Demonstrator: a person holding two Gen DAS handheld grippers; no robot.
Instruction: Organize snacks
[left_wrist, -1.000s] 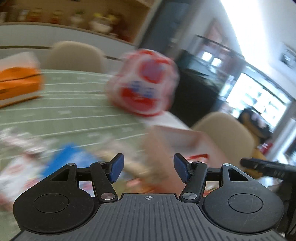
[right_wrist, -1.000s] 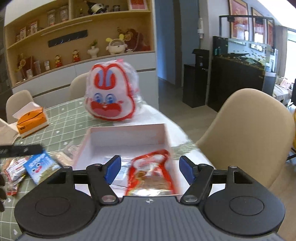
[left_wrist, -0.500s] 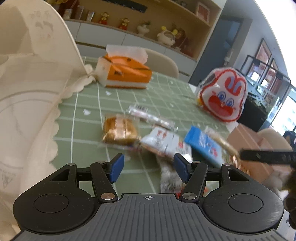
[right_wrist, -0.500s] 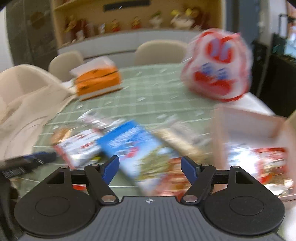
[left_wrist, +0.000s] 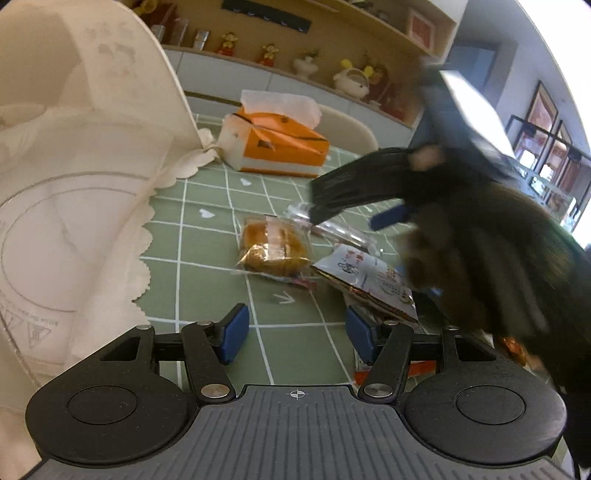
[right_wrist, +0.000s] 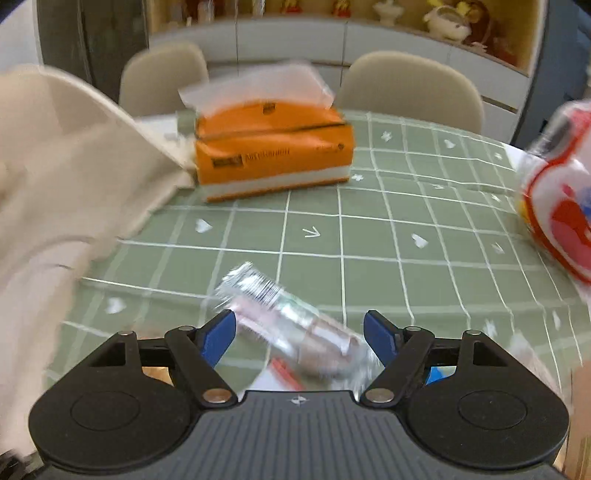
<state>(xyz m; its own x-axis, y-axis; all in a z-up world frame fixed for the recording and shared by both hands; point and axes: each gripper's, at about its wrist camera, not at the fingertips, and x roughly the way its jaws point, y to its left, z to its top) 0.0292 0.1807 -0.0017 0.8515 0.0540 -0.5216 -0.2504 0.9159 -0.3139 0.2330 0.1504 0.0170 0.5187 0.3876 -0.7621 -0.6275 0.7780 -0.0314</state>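
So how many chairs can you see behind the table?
2 in the right wrist view: one beige chair behind the table's far left, another beige chair behind the orange tissue box to its right. More may be out of frame.

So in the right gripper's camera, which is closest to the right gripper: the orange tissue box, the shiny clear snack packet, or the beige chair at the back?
1. The shiny clear snack packet, lying right between the open fingers of the right gripper.
2. The orange tissue box, farther back on the table, slightly left.
3. The beige chair, behind the table, right of centre.

One tissue box (right_wrist: 273, 155), two chairs (right_wrist: 410, 88)
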